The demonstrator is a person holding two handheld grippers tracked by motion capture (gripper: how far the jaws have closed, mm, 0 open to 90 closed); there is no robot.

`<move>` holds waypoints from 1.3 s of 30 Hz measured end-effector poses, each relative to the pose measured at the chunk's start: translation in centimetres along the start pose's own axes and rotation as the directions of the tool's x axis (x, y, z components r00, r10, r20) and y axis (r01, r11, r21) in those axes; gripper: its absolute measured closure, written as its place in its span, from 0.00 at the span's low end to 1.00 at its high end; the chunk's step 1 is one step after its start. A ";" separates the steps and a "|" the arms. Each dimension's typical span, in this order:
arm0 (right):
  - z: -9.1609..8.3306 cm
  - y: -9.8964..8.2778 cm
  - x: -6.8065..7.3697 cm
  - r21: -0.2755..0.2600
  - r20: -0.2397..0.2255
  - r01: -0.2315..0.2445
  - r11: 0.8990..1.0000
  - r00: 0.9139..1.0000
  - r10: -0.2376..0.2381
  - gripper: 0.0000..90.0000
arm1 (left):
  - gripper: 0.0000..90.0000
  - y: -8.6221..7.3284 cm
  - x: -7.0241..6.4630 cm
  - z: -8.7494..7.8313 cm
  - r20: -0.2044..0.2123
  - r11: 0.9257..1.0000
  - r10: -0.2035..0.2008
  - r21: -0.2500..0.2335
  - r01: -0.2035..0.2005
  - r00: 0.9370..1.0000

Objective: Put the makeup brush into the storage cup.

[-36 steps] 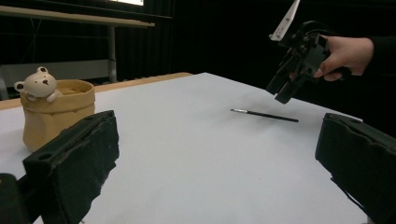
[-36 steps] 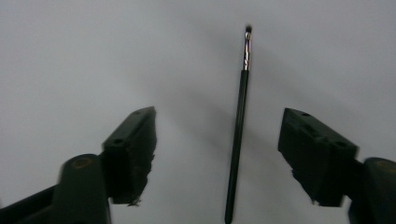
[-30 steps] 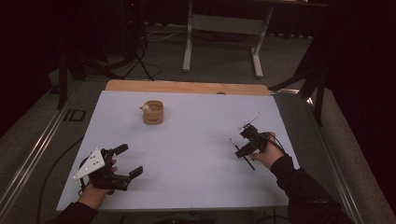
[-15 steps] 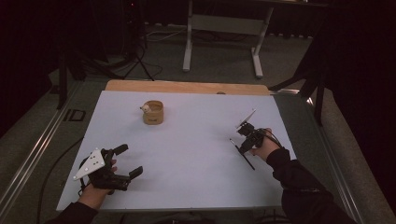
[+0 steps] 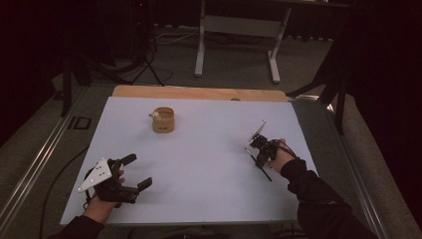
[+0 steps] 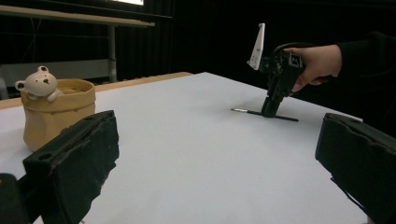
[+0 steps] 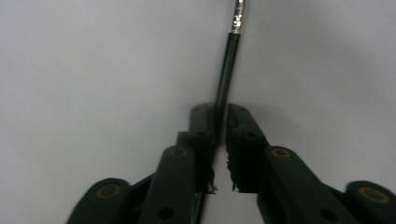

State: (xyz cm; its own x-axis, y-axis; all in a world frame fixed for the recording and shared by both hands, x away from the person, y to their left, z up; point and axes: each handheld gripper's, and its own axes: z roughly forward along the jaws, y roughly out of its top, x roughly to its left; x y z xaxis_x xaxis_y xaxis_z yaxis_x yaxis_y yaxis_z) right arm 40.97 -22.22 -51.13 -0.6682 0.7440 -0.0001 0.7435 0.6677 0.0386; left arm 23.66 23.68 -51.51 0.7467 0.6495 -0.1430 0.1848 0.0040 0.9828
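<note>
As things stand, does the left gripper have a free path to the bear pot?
Probably yes. The left gripper is open and holds nothing, and only bare white table lies between it and the bear pot. The right gripper is far off, shut on a thin brush.

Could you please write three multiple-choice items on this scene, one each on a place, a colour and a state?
1. Where is the pot? A far left of the table; B near right corner; C table's near edge.
2. What colour is the pot? A blue; B tan; C red.
3. How is the right gripper? A wide open; B lying on its side; C shut on the brush.

Answers: 1 A, it stands far left in the high view. 2 B, its wall is tan. 3 C, its jaws pinch the brush's handle.
</note>
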 end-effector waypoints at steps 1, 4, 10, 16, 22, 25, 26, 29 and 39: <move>0.0 0.0 0.0 0.004 0.005 -0.010 1.000 1.000 0.010 0.92 | 0.00 0.0 0.0 0.0 0.000 1.000 0.000 0.000 0.000 1.000; 0.0 0.0 0.1 0.006 0.010 -0.019 1.000 1.000 0.019 0.95 | 0.00 0.0 0.0 0.0 0.001 1.000 0.000 0.001 0.000 1.000; -0.3 -0.1 -0.1 -0.005 -0.020 -0.051 0.999 0.999 0.050 0.96 | 0.00 0.0 0.0 0.0 0.001 1.000 0.001 0.003 -0.001 1.000; -1.9 -0.2 -0.3 -0.071 -0.075 -0.086 0.994 0.994 0.080 0.96 | 0.00 0.0 0.0 0.1 0.002 1.000 -0.002 0.007 0.002 1.000; -3.3 -0.2 0.0 -0.144 -0.168 -0.119 0.982 0.981 0.094 0.96 | 0.00 0.0 0.0 0.2 0.000 1.000 -0.005 0.012 0.005 1.000; -3.7 -0.3 0.1 -0.174 -0.213 -0.139 0.975 0.972 0.100 0.96 | 0.00 0.0 0.0 0.2 0.000 1.000 -0.004 0.014 0.004 1.000; -3.8 -0.3 0.1 -0.187 -0.234 -0.153 0.970 0.966 0.107 0.96 | 0.00 0.0 0.0 0.2 0.001 1.000 -0.007 0.013 0.007 1.000; -4.0 -0.4 0.1 -0.217 -0.268 -0.174 0.960 0.957 0.113 0.96 | 0.00 0.0 0.0 0.2 0.001 1.000 -0.012 0.015 0.012 1.000; -4.0 -1.2 0.5 -0.370 -0.415 -0.264 0.891 0.905 0.096 0.96 | 0.00 0.1 -0.1 0.3 0.013 0.999 -0.034 0.019 0.034 0.999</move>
State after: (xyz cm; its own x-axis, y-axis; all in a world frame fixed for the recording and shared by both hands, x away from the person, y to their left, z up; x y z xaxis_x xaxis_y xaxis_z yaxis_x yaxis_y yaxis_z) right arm 39.62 -22.82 -47.22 -0.5451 0.7265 0.4184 0.8280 0.3884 0.4044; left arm 23.73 23.39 -51.47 0.7479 0.6394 -0.1783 0.2222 0.0119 0.9749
